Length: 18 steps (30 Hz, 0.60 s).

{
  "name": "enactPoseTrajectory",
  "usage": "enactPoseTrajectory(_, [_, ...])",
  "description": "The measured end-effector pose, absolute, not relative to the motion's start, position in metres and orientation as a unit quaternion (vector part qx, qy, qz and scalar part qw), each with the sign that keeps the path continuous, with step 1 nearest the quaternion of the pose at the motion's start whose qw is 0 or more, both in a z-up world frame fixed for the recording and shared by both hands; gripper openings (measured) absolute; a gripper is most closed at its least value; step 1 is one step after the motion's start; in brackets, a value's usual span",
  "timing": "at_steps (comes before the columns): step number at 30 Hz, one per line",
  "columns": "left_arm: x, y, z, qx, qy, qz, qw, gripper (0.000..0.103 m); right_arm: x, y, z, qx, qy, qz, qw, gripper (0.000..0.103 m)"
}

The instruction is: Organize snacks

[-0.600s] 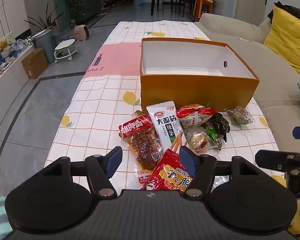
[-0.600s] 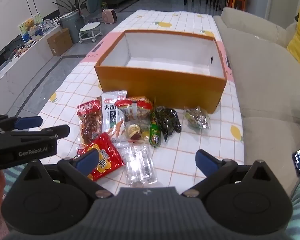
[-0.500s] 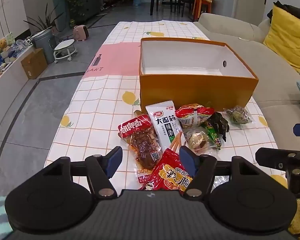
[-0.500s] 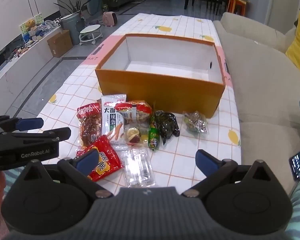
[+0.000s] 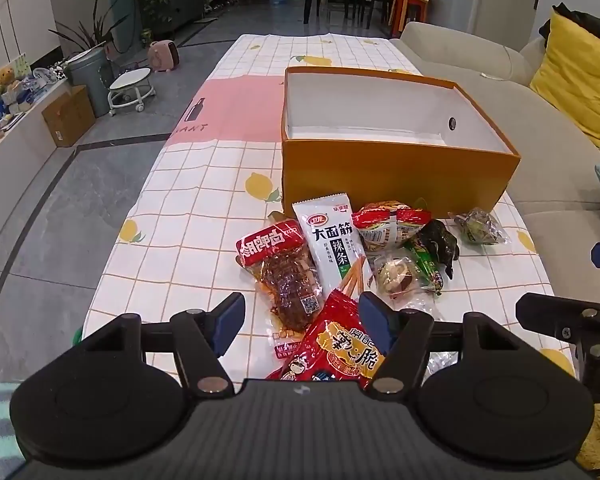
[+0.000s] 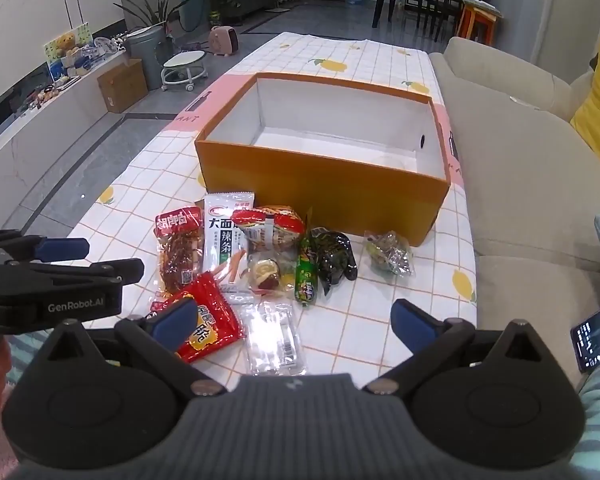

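An empty orange box (image 5: 396, 168) (image 6: 320, 184) with a white inside stands on the table. Before it lies a heap of several snack packets: a white spicy-strip packet (image 5: 332, 240) (image 6: 224, 232), a red dried-meat packet (image 5: 280, 264) (image 6: 180, 244), a big red crisp bag (image 5: 336, 348) (image 6: 208, 320), a green sausage stick (image 6: 306, 276) and a clear packet (image 6: 274, 336). My left gripper (image 5: 302, 322) hovers open above the red crisp bag, nothing between its pads. My right gripper (image 6: 294, 322) stands wide open above the clear packet.
A checked lemon-print cloth (image 5: 204, 184) covers the long table. A beige sofa (image 6: 520, 152) with a yellow cushion (image 5: 576, 76) runs along the right. A phone (image 6: 598, 332) shows at the right edge. The floor drops off at the left.
The right wrist view has drawn back and up a little, so the box and snacks sit lower and smaller. The left gripper has hardly moved. Neither gripper's jaws changed.
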State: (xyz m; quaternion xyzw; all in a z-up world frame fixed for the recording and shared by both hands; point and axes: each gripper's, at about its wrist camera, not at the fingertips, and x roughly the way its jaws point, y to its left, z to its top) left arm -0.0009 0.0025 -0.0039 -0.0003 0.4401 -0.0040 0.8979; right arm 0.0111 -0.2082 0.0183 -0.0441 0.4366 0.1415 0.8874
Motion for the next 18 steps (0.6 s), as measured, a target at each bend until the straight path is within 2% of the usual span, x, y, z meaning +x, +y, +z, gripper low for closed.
enactPoseTrajectory(18, [0.0005,0.0029,-0.007,-0.006,0.45,-0.003,0.893,0.077,0.0105,-0.2069,0.0196,-0.051,0.433,0.143,0.889,0.099])
